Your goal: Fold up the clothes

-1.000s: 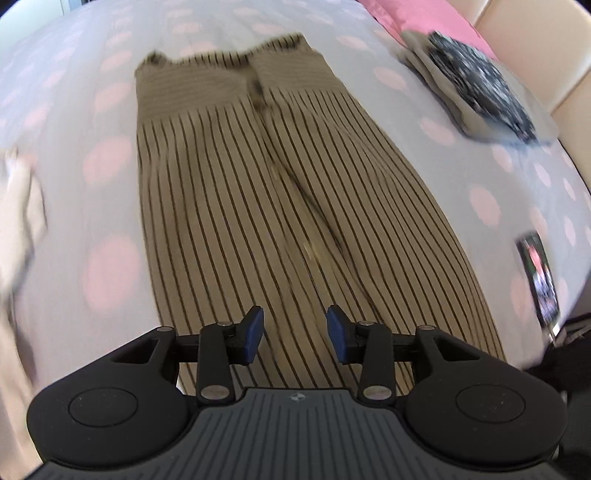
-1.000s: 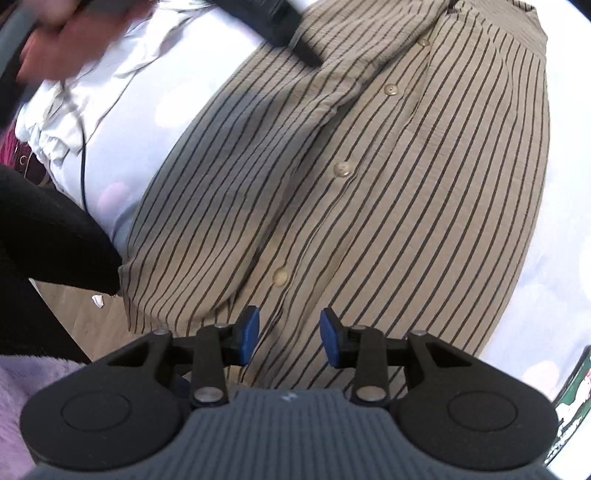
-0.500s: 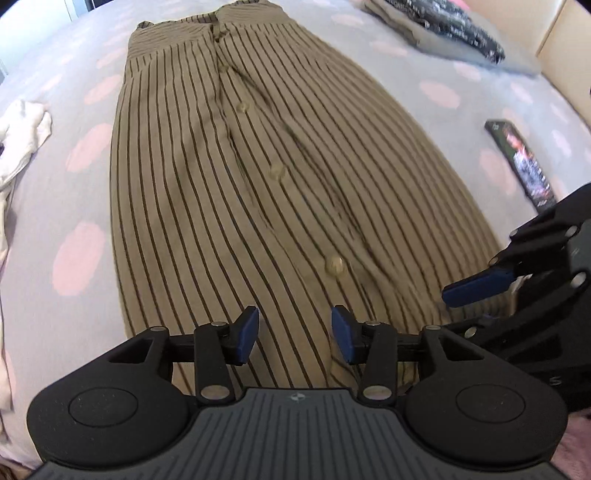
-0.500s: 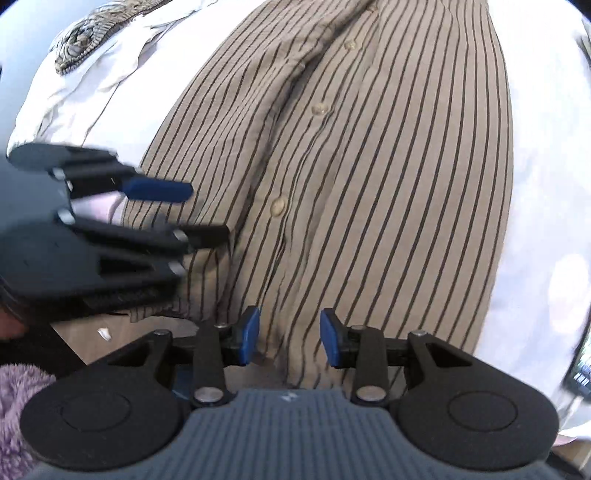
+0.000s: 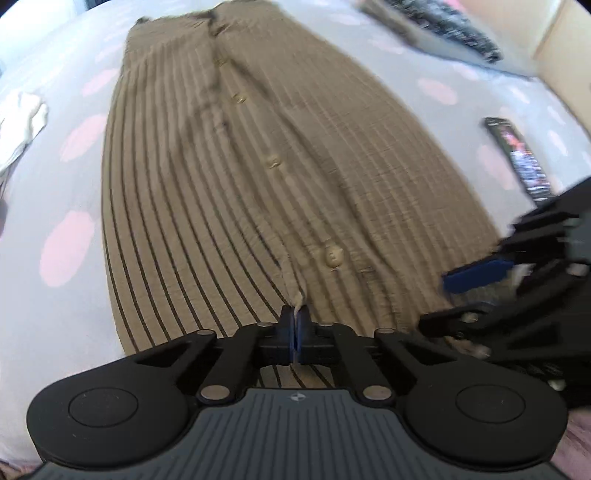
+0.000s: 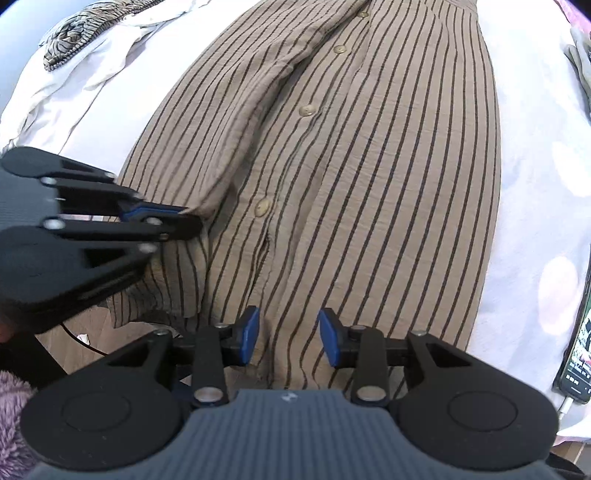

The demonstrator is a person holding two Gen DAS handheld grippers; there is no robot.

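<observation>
Left tool (image 5: 295,328) fully closed, blue pads pinched on a small fold of the striped garment (image 5: 258,177) right at its near hem, by the button placket. In the right wrist view the same left tool (image 6: 181,216) comes in from 9 o'clock, tips clamped on the folded edge of the cloth, hem bunched under it

Right tool (image 6: 288,332) partly open, blue pads either side of the near hem at 6 o'clock, cloth between them but pads not pressing on it, nothing gripped. In the left wrist view the right tool (image 5: 476,275) sits at 3 o'clock over the garment's near right edge, blurred

Striped garment is tan with dark vertical stripes, lies flat and lengthwise on the bed (image 5: 55,302), near hem at 6 o'clock, waistband at 12 o'clock. Row of buttons (image 6: 263,206) runs up the middle. One long flap is folded over toward 11 o'clock in the right wrist view

Bed cover is pale with pink dots. Phone (image 5: 517,158) lies on the bed at 2 o'clock, apart from the garment. White cloth (image 5: 22,122) at 9 o'clock. Dark patterned clothing (image 5: 454,29) at 1 o'clock, far side, blurred. In the right wrist view a white shirt (image 6: 92,81) at 10 o'clock with a grey patterned piece (image 6: 81,33) on it
</observation>
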